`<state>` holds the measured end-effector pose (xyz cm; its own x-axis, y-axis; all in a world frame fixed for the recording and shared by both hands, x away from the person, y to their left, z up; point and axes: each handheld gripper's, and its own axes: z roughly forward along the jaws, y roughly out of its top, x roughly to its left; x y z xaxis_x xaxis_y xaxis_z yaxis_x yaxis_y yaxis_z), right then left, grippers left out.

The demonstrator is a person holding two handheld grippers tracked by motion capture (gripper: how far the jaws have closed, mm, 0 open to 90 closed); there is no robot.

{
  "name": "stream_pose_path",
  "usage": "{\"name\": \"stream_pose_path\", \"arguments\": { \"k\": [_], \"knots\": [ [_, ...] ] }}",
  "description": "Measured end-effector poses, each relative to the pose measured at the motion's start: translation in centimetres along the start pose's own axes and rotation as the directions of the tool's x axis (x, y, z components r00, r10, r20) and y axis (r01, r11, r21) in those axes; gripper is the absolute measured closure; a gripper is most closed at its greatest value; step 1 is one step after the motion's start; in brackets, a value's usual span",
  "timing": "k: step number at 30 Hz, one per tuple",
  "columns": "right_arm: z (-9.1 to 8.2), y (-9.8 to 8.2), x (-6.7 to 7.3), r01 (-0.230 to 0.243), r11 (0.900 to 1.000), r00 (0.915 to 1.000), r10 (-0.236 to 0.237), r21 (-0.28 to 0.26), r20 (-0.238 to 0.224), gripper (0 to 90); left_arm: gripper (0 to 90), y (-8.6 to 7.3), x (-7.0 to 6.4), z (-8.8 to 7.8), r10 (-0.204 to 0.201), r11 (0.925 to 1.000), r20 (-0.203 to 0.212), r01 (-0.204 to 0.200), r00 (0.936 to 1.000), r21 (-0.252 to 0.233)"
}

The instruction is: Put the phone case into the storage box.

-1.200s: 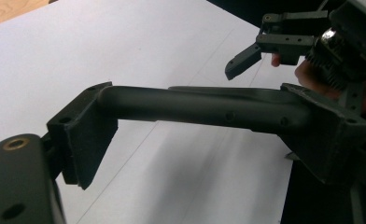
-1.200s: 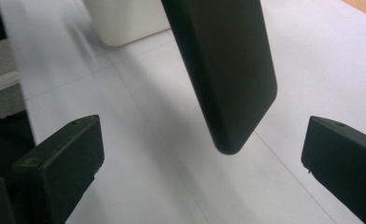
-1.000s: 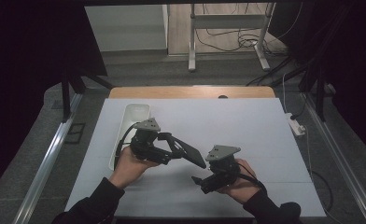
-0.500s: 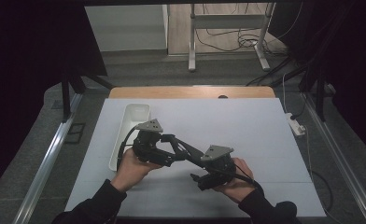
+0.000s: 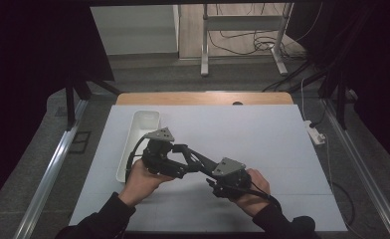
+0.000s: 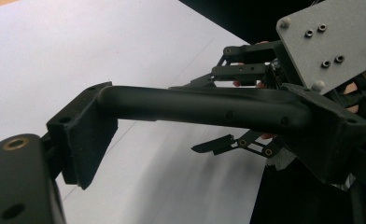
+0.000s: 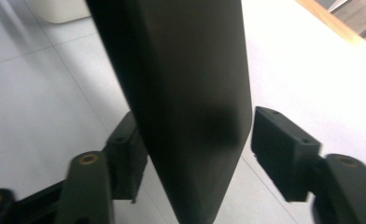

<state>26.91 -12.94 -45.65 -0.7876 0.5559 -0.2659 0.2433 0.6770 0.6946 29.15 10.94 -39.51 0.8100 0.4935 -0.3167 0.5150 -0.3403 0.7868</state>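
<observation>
My left gripper (image 5: 180, 158) gripped the black bar (image 5: 199, 160); my right gripper (image 5: 214, 180), jaws just closing around it, hadn't clamped.

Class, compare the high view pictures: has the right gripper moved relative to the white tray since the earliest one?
Yes. The right gripper has edged up-left toward the white tray, closing in on the black bar that the left gripper holds; its jaws have just been closing around the bar.

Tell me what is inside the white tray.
The far part of the white tray has a bare white floor. Its near part is covered by the left gripper and the hand holding it, so what lies there cannot be seen.
</observation>
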Motion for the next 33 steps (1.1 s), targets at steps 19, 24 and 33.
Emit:
{"name": "stream_pose_path", "arguments": {
  "k": [19, 24, 33],
  "knots": [
    [-0.3, 0.1, 0.3, 0.051, 0.999, 0.9986, -0.051, 0.002, 0.014, 79.5, 12.7, -0.1, 0.5, 0.0, -0.007, 0.9988, -0.009, 0.007, 0.9999, -0.048],
    [-0.4, 0.2, 0.4, 0.075, 0.997, 0.9969, -0.075, -0.009, 0.024, 82.2, 11.9, -0.3, 1.0, -0.1, -0.043, 0.9964, 0.002, 0.043, 0.9991, -0.073],
    [-0.6, 0.2, 0.1, 0.055, 0.998, 0.9984, -0.055, -0.008, -0.008, 84.1, 5.7, -0.3, 1.1, -0.1, 0.002, 0.9986, -0.049, -0.004, 0.9988, -0.054]
  ]
}}
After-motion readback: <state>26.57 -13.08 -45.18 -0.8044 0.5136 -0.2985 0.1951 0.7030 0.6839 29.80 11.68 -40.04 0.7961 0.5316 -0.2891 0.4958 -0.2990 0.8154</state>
